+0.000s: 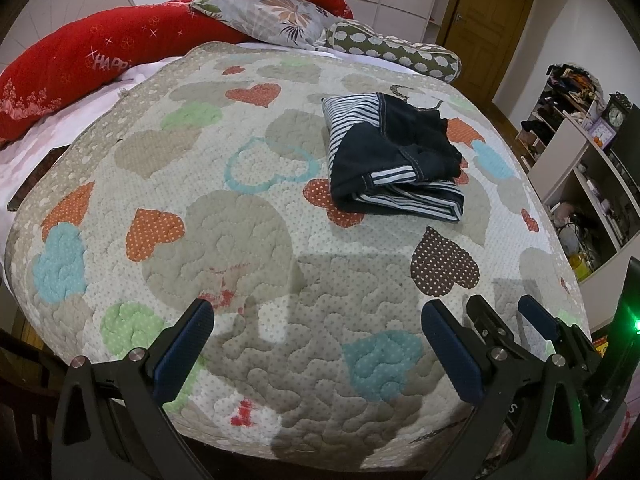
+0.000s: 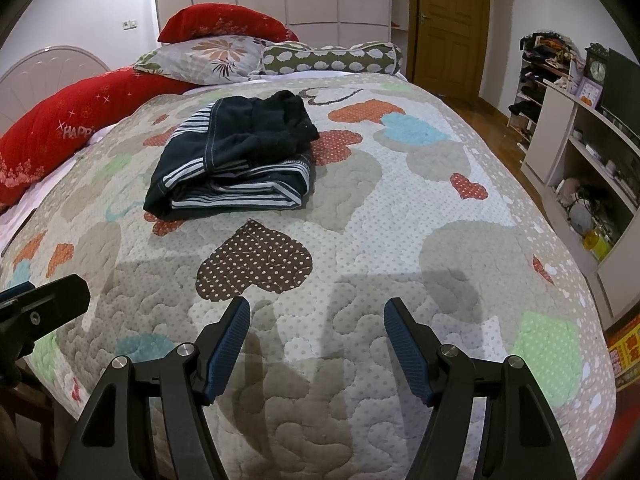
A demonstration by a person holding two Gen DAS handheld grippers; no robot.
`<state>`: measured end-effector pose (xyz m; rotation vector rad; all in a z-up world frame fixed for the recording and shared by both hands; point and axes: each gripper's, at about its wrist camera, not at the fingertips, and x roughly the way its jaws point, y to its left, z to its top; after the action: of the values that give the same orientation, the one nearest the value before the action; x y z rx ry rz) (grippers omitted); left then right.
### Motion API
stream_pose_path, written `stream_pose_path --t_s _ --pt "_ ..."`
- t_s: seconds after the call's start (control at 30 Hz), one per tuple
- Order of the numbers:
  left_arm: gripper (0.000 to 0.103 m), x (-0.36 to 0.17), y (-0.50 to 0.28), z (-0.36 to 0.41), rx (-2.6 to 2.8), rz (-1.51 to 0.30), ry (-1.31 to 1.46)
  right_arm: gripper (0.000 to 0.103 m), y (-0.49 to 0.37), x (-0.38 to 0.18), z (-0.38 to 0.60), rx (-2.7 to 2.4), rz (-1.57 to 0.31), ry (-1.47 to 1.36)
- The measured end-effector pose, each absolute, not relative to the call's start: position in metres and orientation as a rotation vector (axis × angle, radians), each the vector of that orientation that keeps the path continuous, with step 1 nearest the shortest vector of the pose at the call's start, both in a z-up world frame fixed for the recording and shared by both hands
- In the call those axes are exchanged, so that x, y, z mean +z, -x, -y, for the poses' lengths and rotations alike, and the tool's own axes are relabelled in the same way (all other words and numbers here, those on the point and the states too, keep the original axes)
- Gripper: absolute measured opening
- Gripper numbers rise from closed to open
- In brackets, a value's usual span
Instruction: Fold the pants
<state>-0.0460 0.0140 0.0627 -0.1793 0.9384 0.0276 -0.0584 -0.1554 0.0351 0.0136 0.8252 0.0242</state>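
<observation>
The dark navy pants (image 1: 394, 160) with striped white panels lie folded in a compact bundle on the heart-patterned quilt (image 1: 248, 216). They also show in the right wrist view (image 2: 236, 160), left of centre. My left gripper (image 1: 318, 312) is open and empty, above the quilt's near edge, well short of the pants. My right gripper (image 2: 316, 312) is open and empty too, near the same edge. The right gripper's fingers (image 1: 536, 320) show at the left view's lower right. Part of the left gripper (image 2: 44, 300) shows at the right view's left edge.
Red pillows (image 2: 80, 120), a floral pillow (image 2: 208, 58) and a spotted bolster (image 2: 332, 58) lie at the bed's head. A white shelf unit (image 2: 588, 168) with clutter stands right of the bed. A wooden door (image 2: 452, 20) is beyond.
</observation>
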Motion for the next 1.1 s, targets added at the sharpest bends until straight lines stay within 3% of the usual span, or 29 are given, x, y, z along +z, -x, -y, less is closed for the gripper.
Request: stream_pose_path --t_s 1.1 --pt "0.103 0.0645 0.0504 -0.0128 0.020 -0.892 0.171 0.074 0.0574 0.0359 0.1519 0.039 -0.823 -0.002"
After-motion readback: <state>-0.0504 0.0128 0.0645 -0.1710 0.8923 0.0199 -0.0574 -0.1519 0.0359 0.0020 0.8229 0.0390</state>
